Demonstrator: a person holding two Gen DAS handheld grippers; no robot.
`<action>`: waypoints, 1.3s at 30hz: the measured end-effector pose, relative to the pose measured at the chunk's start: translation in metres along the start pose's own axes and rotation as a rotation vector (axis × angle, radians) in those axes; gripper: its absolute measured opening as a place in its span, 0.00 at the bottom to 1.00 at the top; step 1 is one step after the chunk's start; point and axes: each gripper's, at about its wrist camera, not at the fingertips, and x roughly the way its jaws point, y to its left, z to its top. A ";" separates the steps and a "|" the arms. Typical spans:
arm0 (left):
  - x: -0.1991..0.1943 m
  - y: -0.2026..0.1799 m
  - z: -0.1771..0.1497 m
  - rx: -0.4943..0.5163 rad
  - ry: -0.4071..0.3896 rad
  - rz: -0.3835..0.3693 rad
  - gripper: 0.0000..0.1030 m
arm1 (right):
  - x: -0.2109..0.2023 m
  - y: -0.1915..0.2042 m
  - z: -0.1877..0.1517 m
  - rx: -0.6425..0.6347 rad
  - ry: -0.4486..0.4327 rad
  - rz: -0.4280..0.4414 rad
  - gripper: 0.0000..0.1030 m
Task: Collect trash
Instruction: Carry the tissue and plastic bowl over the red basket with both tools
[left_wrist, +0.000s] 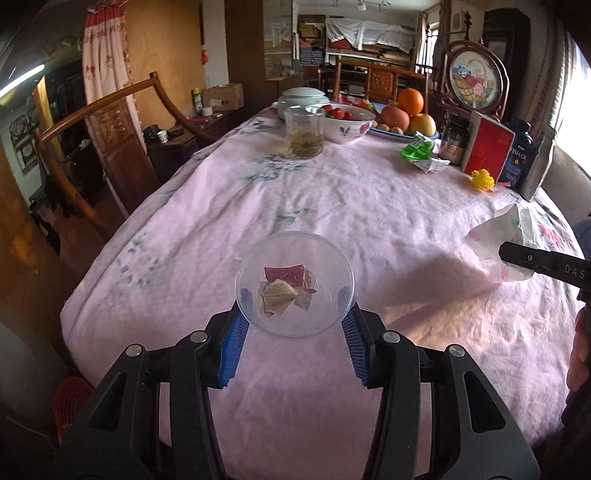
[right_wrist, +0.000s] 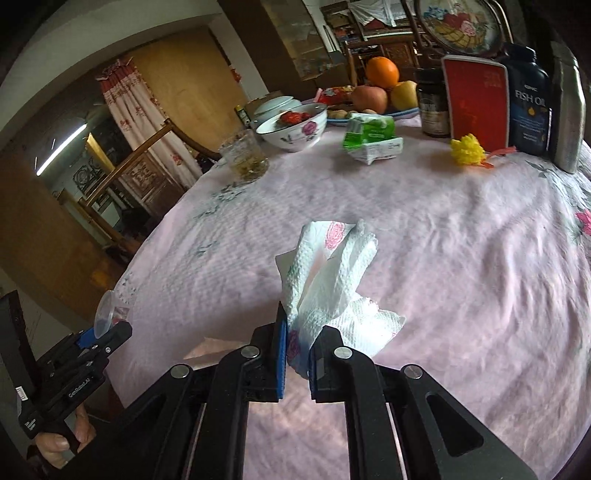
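White napkin (right_wrist: 332, 280) is pinched in right tongs (right_wrist: 297, 354), held above the cloth (right_wrist: 461, 258). Clear bowl (left_wrist: 295, 284) w/ scraps (left_wrist: 288, 291) is clamped by left tongs (left_wrist: 295, 332), lying to napkin's left, mouth facing up; drop likely needs leftward carry.

Scraps (left_wrist: 286, 291) in bowl (left_wrist: 332, 317); napkin (left_wrist: 495, 240) rightward.

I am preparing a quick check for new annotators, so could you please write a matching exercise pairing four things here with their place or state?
Things:
1. clear plastic bowl
2. paper napkin
3. yellow flower
4. glass cup

Places or states:
A. lying by the red box
B. clamped in the right gripper
C. held by the left gripper, scraps inside
D. standing beside the floral bowl

Pairs: 1-C, 2-B, 3-A, 4-D
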 end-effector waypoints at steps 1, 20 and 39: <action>-0.002 0.006 -0.004 -0.010 0.000 0.002 0.47 | 0.000 0.011 -0.002 -0.016 0.000 0.008 0.09; -0.057 0.189 -0.088 -0.320 -0.018 0.176 0.47 | 0.043 0.261 -0.055 -0.335 0.193 0.436 0.09; -0.026 0.406 -0.249 -0.743 0.230 0.380 0.47 | 0.226 0.493 -0.213 -0.499 0.651 0.611 0.12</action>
